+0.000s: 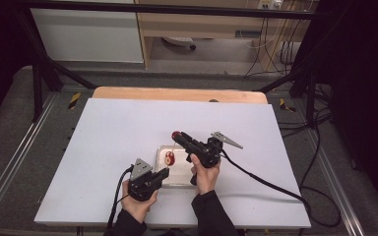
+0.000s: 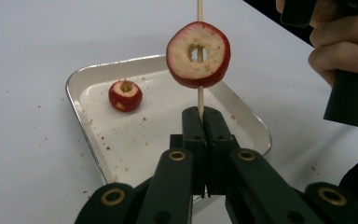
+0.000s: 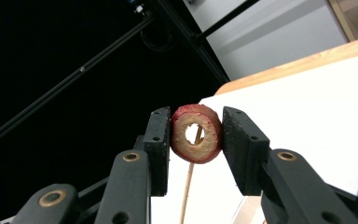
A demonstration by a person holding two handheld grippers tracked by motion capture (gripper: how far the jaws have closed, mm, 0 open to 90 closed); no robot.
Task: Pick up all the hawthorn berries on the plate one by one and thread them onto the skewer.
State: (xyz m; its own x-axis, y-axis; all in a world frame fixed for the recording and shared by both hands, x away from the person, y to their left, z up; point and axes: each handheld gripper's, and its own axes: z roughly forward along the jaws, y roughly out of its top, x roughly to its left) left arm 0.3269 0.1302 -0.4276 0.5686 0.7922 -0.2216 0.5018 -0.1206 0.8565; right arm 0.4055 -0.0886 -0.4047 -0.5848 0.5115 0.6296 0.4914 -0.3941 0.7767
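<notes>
My left gripper (image 2: 204,114) is shut on the lower end of a thin wooden skewer (image 2: 200,95) that stands upright over a metal tray (image 2: 77,81). A cored red fruit ring (image 2: 198,55) is threaded on the skewer above the jaws. A small cored red fruit (image 2: 125,95) lies in the tray. My right gripper (image 3: 196,122) is shut on a second cored red ring (image 3: 196,149), with the skewer (image 3: 186,191) showing through its hole and below it. In the high view the right gripper (image 1: 177,135) holds its ring (image 1: 175,133) above the tray (image 1: 178,173); the left gripper (image 1: 166,172) is at the tray's near left.
Red crumbs dot the tray and the white table (image 1: 118,128). A person's hand (image 2: 340,51) holds the right gripper close by. A wooden edge (image 1: 177,93) borders the back, a cable (image 1: 270,182) trails right, and black frame bars (image 1: 44,59) stand around.
</notes>
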